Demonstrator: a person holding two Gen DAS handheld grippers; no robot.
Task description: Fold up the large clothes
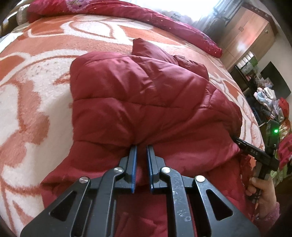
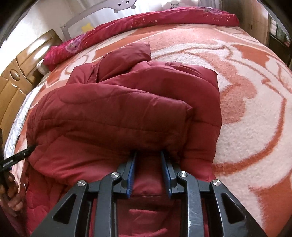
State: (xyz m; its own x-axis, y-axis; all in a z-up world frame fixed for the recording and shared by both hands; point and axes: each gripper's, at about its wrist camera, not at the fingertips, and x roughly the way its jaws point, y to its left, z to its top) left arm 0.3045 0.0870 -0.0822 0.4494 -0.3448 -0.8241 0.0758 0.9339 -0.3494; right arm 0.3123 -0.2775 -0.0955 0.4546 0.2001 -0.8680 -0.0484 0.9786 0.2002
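- Quilted jacket [image 1: 146, 102], dark red, puffy, partly folded; lies on the bed and fills the centre of both wrist views. A rounded part of it [image 2: 135, 52], perhaps the hood, sticks up at its far end.
- Left tool [image 1: 142, 145], black with blue pads: jaws close together, pinching a ridge of the jacket's fabric at the near fold. In the right wrist view its black finger [image 2: 21, 155] enters from the left edge and touches the jacket's side; white lettering on it is too blurred to read for certain.
- Right tool [image 2: 148, 153], same make: jaws a little apart with a fold of jacket fabric between the pads; fabric fills the gap. In the left wrist view it shows at the right edge [image 1: 255, 151], its tip buried in the jacket's edge; letters on its finger look like "DAS". A green light [image 1: 276, 130] glows on it.
- Person's hand [image 1: 261, 191] grips the right tool's handle, lower right of the left view; another hand [image 2: 11, 189] shows at lower left of the right view.
- Bed blanket [image 1: 36, 76], fleecy, orange and white swirl pattern, under the jacket.
- Red flowered quilt [image 2: 146, 23] bunched along the far edge of the bed.
- White cloth behind it, top of frame, printed "Baby" [image 2: 174, 4].
- Wooden cabinet [image 2: 14, 78], upper left of the right view.
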